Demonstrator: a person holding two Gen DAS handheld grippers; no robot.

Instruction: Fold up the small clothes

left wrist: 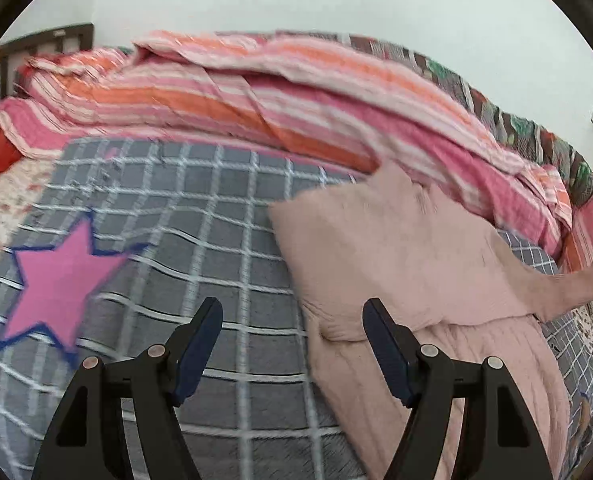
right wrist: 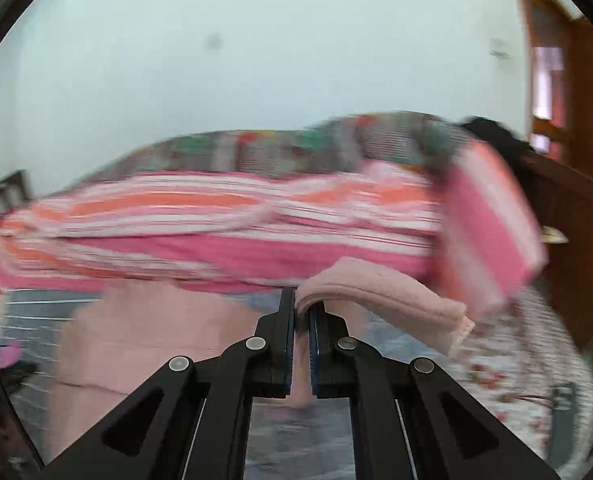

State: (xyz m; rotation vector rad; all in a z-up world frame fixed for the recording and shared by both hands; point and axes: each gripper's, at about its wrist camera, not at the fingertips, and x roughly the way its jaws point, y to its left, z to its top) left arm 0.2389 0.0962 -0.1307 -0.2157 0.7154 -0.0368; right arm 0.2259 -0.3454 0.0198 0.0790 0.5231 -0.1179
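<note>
Right claw [right wrist: 301,312] pinching pink garment's [left wrist: 396,248] sleeve [right wrist: 380,296], lifted; left claw [left wrist: 292,320] spread, garment just right of it.

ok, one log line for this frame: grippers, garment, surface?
left gripper: open, empty | right gripper: shut on pink garment, sleeve end lifted | rest of garment on grey checked sheet | fold: under way

Both views bright, soft even daylight, no hard shadows or glare. Heavy fisheye bend, black vignette at the corners. Left wrist view mildly smeared – striped blanket [left wrist: 256,92] soft. Right wrist view badly motion-blurred – only the black fingers [right wrist: 284,344] stay sharp; pale wall [right wrist: 256,40] washed out.
</note>
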